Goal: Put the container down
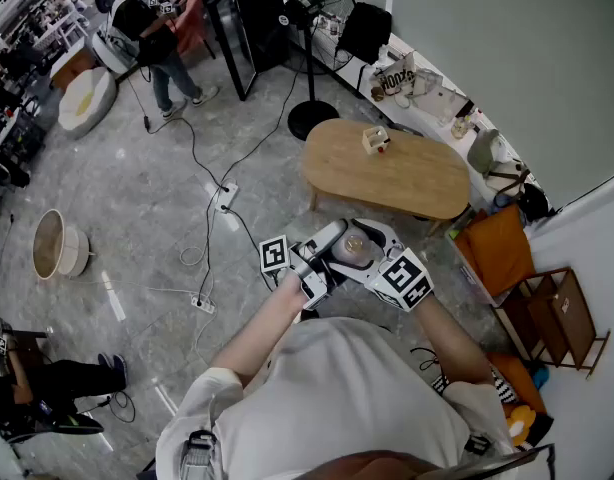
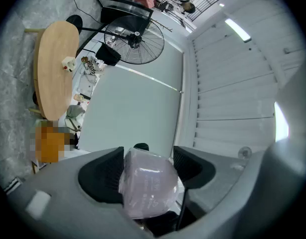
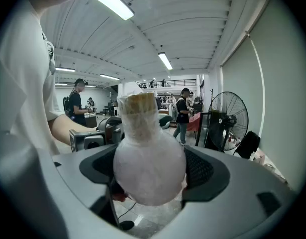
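Observation:
The container (image 1: pixel 353 247) is a translucent, bulb-shaped flask with a tan stopper, held in front of the person's chest, well above the floor. In the right gripper view its round body (image 3: pixel 149 171) fills the space between the two dark pads, and my right gripper (image 3: pixel 149 176) is shut on it. My left gripper (image 1: pixel 325 260) comes in from the left. In the left gripper view one end of the container (image 2: pixel 147 183) sits between its jaws (image 2: pixel 148 167), against the left pad with a gap at the right pad, so that gripper stands open. The right gripper (image 1: pixel 375 260) shows in the head view.
An oval wooden low table (image 1: pixel 407 183) stands ahead, with a small box (image 1: pixel 375 140) on it. Behind it are a standing fan (image 1: pixel 312 13) and a cluttered white ledge (image 1: pixel 427 83). Cables and a power strip (image 1: pixel 226 197) lie on the grey floor. An orange chair (image 1: pixel 499 248) is at right.

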Motion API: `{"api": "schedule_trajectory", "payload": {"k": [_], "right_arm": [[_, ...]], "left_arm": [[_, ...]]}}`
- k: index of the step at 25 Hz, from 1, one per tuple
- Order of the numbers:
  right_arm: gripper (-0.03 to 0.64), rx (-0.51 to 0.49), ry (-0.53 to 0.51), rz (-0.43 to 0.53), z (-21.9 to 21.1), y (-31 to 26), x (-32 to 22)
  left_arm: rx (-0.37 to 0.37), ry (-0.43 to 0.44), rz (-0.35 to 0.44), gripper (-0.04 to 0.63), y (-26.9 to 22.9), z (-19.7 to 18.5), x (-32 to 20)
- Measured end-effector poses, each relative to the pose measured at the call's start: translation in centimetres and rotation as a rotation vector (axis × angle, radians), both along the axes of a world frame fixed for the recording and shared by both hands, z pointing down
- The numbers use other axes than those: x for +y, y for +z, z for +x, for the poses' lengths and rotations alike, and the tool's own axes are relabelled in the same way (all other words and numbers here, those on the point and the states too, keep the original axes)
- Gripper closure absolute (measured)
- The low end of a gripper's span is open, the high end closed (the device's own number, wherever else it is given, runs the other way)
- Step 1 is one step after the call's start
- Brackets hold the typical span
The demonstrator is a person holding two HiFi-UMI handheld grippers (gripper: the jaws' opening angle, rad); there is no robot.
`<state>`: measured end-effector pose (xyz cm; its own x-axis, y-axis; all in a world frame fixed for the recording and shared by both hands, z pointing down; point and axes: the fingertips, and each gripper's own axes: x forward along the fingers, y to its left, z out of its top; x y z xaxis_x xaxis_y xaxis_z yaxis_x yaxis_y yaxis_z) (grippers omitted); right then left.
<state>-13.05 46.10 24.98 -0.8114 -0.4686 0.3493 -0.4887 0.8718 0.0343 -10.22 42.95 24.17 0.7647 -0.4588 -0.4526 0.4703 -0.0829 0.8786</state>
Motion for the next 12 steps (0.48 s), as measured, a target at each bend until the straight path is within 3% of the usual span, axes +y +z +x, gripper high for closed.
{"api": "schedule_trajectory", "payload": {"k": [12], "right_arm": [[0.219,0.000,-0.002,-0.005,0.36,-0.51,-0.03]], "left_arm": [[-0.024,0.003,-0.009,0.293,0.03,0.33,0.01]]}}
